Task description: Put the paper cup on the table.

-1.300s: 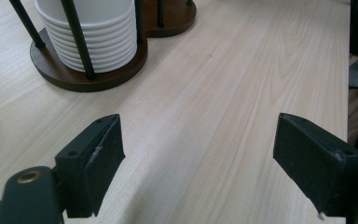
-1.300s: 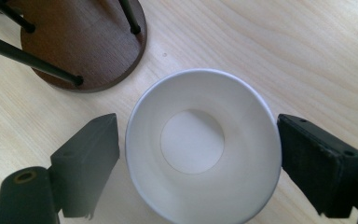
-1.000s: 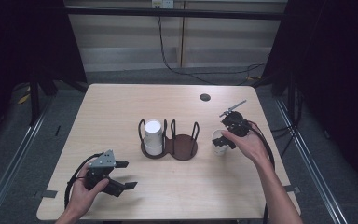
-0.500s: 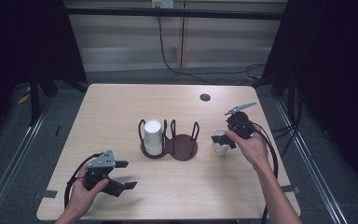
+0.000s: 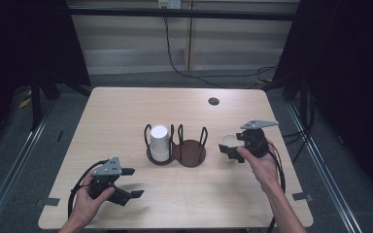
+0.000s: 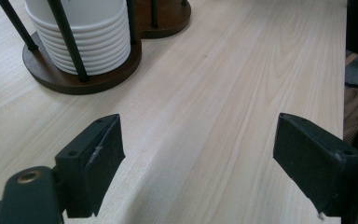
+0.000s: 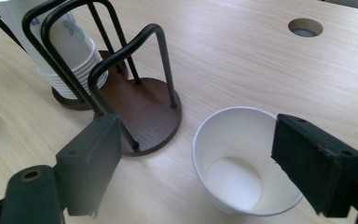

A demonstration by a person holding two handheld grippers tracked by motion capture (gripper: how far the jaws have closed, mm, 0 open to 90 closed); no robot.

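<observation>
A dark wooden cup holder [image 5: 193, 150] with black wire loops stands mid-table. Its left ring holds a stack of white paper cups [image 5: 159, 141]; its right ring is bare. A single white paper cup [image 5: 227, 141] stands upright on the table to the holder's right. My right gripper [image 5: 229, 151] is level with it. In the right gripper view the cup [image 7: 242, 158] sits between the jaws of that gripper [image 7: 198, 154], nearer the right one. The jaws have just been closing but stand apart from its wall. My left gripper [image 5: 132, 183] rests open near the front left, nothing between its jaws.
A round cable hole [image 5: 213, 101] lies in the table's far right part. In the left gripper view the stack [image 6: 84, 37] and the holder base [image 6: 51, 79] lie ahead to the left. Cables trail from both grippers. Dark floor surrounds the table [image 5: 126, 111].
The right hand has shifted toward the table's near edge, bringing its jaws around the single cup. The left hand and gripper have stayed still.
</observation>
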